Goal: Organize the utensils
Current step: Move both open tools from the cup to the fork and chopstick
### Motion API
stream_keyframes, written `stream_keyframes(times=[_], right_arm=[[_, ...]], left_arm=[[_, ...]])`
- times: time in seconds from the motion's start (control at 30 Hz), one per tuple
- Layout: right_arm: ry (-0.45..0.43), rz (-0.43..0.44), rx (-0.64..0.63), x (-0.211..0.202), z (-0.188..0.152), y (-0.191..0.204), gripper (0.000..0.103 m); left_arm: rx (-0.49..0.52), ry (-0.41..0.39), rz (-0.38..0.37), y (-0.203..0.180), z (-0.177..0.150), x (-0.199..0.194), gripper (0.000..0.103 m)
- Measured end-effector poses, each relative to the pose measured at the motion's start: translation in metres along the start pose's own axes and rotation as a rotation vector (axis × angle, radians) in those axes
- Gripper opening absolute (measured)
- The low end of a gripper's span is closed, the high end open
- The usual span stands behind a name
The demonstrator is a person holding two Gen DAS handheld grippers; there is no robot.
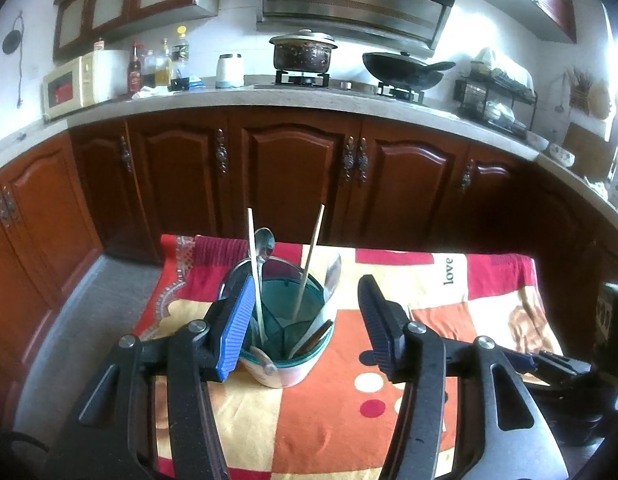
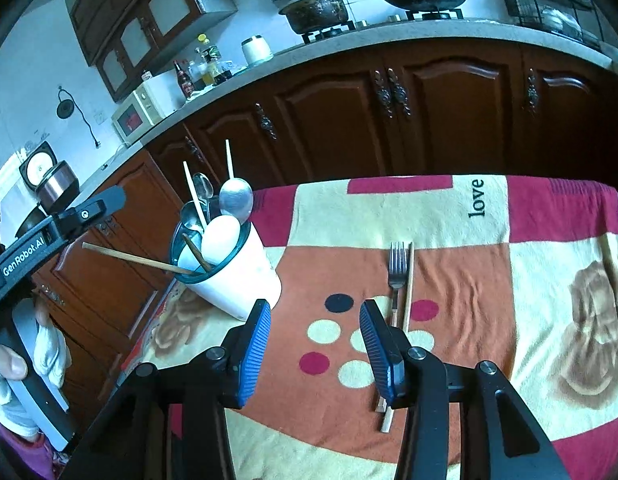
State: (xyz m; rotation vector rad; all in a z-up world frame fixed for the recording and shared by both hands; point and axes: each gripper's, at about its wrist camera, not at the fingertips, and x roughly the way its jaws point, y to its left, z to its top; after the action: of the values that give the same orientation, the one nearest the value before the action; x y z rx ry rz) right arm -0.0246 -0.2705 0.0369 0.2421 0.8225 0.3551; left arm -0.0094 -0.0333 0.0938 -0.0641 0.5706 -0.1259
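Spoons and chopsticks fill your holder (image 1: 285,344); fork (image 2: 397,268) and chopstick (image 2: 407,292) wait, both tools (image 2: 314,344) spread, empty.

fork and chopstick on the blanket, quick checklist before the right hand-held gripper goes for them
1. Right hand-held gripper open and empty: ok.
2. Fork lying flat on the blanket, in plain view: ok.
3. Chopstick separate from the fork: not ok, they lie side by side, touching or nearly so.
4. Right hand-held gripper lined up over them: not ok, both lie by its right finger, not between the two.
5. Utensil holder standing on the blanket: ok.
6. Left hand-held gripper clear of the holder: cannot tell, one finger sits against its rim.
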Motion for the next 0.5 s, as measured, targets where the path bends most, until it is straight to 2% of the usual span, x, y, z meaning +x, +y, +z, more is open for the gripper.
stream_keyframes(times=[0.27,0.4,0.5], right_arm=[[0.008,-0.025,0.030,0.000,-0.003,-0.015,0.044],[0.028,-0.048,0.044,0.005,-0.011,-0.028,0.044],[0.053,-0.095,0.042,0.016,-0.019,-0.042,0.044]], left_arm=[[-0.007,-0.059,-0.050,-0.006,0.012,-0.026,0.056],[-0.001,-0.066,-0.126,-0.018,0.015,-0.036,0.057],[0.024,-0.037,-0.199,-0.034,0.011,-0.033,0.057]])
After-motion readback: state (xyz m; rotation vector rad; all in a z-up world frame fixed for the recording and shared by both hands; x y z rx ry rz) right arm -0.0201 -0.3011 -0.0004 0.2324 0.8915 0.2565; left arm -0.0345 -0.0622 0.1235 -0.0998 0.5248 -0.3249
